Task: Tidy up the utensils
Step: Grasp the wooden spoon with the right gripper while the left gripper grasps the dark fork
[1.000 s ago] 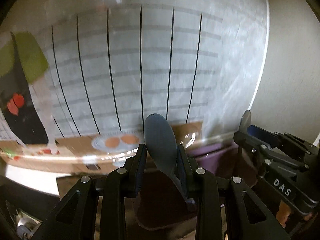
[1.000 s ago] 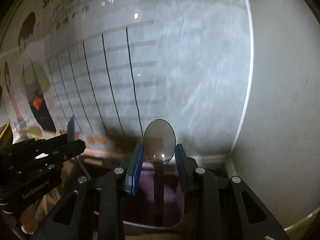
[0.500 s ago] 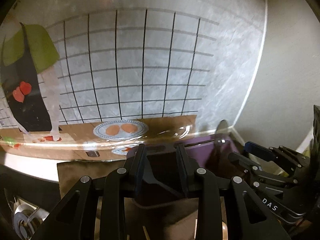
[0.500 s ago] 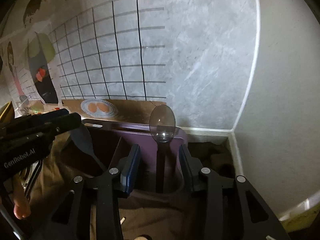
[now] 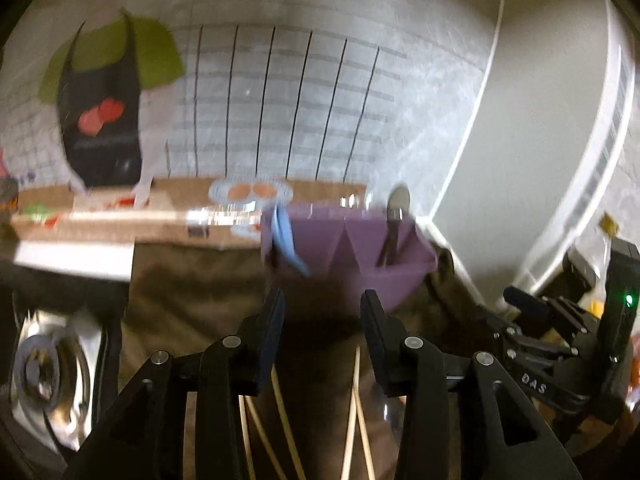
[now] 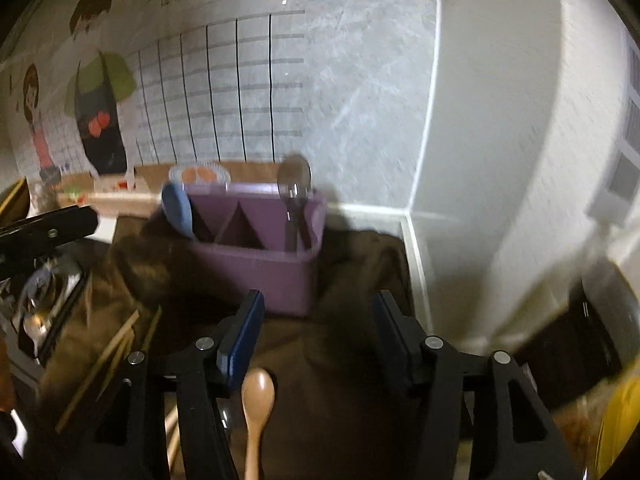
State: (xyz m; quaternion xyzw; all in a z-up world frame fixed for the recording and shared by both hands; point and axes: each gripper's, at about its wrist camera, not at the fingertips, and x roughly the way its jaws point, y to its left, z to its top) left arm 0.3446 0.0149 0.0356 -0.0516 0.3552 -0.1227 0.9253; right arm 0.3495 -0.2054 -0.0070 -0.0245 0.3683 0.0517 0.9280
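A purple utensil holder (image 6: 256,256) (image 5: 352,248) stands on a brown cloth against the wall. A blue spoon (image 6: 178,210) (image 5: 286,236) leans out of its left compartment and a clear spoon (image 6: 295,188) (image 5: 394,216) stands in its right one. My left gripper (image 5: 322,320) is pulled back from the holder, jaws opening, nothing between them. My right gripper (image 6: 318,328) is also back from it, jaws opening and empty. Wooden chopsticks (image 5: 356,420) (image 6: 108,356) and a wooden spoon (image 6: 256,408) lie on the cloth near the fingers.
The brown cloth (image 6: 352,380) covers the counter. A steel sink drain (image 5: 40,368) lies at the left. The wall corner with white trim (image 6: 412,240) is right of the holder. The right gripper's body (image 5: 560,344) shows in the left view, the left one (image 6: 44,232) in the right view.
Both grippers let go of their spoons, widened and drew back. The blue spoon and the clear spoon now stand in the purple holder, which has come into full view.
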